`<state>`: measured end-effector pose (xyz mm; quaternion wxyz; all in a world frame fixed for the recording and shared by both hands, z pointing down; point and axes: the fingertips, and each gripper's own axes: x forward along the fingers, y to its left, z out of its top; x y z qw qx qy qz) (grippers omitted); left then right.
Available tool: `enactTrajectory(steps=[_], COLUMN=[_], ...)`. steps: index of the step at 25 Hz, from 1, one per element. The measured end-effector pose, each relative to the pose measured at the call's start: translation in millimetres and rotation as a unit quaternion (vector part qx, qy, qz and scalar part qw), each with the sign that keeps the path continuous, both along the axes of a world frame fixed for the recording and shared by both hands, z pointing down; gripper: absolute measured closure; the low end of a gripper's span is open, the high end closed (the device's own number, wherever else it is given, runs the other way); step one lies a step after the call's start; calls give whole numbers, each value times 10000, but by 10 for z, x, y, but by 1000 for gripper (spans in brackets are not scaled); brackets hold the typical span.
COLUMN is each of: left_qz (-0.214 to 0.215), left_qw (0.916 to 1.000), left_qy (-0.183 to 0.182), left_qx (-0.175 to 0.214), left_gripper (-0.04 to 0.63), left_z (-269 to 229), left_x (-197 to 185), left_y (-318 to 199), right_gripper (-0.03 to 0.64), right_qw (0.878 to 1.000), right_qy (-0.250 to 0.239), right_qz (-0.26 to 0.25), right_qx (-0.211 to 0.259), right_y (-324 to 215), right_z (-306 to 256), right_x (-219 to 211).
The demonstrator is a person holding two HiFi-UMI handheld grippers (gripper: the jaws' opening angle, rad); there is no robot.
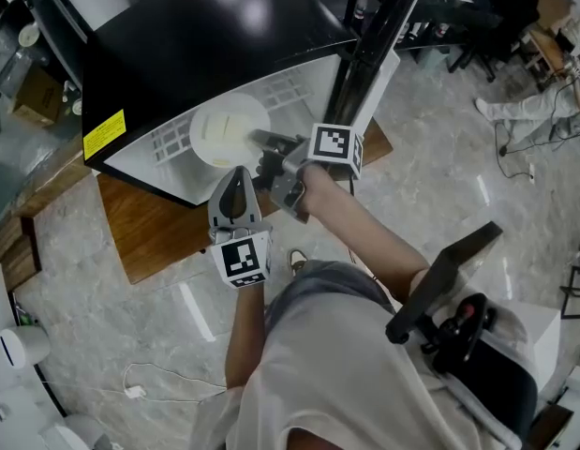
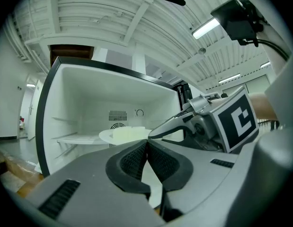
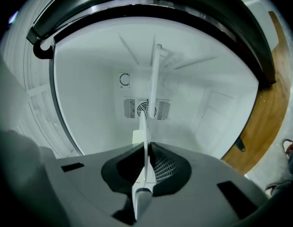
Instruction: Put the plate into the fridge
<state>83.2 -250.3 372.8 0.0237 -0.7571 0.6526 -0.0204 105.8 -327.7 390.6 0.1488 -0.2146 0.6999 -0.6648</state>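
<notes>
A round white plate (image 1: pixel 226 135) with pale blocks (image 2: pixel 128 134) on it is held level in the open mouth of the fridge (image 1: pixel 186 45), a black box with a white inside. My right gripper (image 1: pixel 261 141) is shut on the plate's near rim. In the right gripper view the plate (image 3: pixel 151 93) shows edge-on between the pads (image 3: pixel 160 167). I cannot tell whether it touches the shelf (image 2: pixel 75 138). My left gripper (image 1: pixel 236 187) hangs just in front of the fridge, below the plate, shut on nothing; its jaws (image 2: pixel 147 148) meet.
The fridge stands on a wooden table (image 1: pixel 163 237), its door (image 1: pixel 379 59) swung open to the right. A vent (image 3: pixel 147 109) marks the back wall. A black chair (image 1: pixel 458 298) is at my right, a white cable (image 1: pixel 144 389) lies on the floor, and another person's legs (image 1: pixel 524 111) are far right.
</notes>
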Motion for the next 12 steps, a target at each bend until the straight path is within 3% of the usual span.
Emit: enactTrajectory(steps=[5,9,12], left_qz=[-68,-178,-252], left_qw=[9999,9998,9996], left_qy=[-38,8,13], left_qx=[84,93,133], left_gripper=[577,577,577], left_z=[-57,-99,-151], left_x=[-85,-171,-236], left_y=[-70,-132,-164], right_gripper=[586,580,483], right_qw=[9999,9994,9979], right_qy=[-76,130,89], right_qz=[-74,-247,-497], right_qx=[-4,226,396], right_y=[-57,-72,-36], right_z=[-68,-122,-187], right_x=[-87,-134,-191])
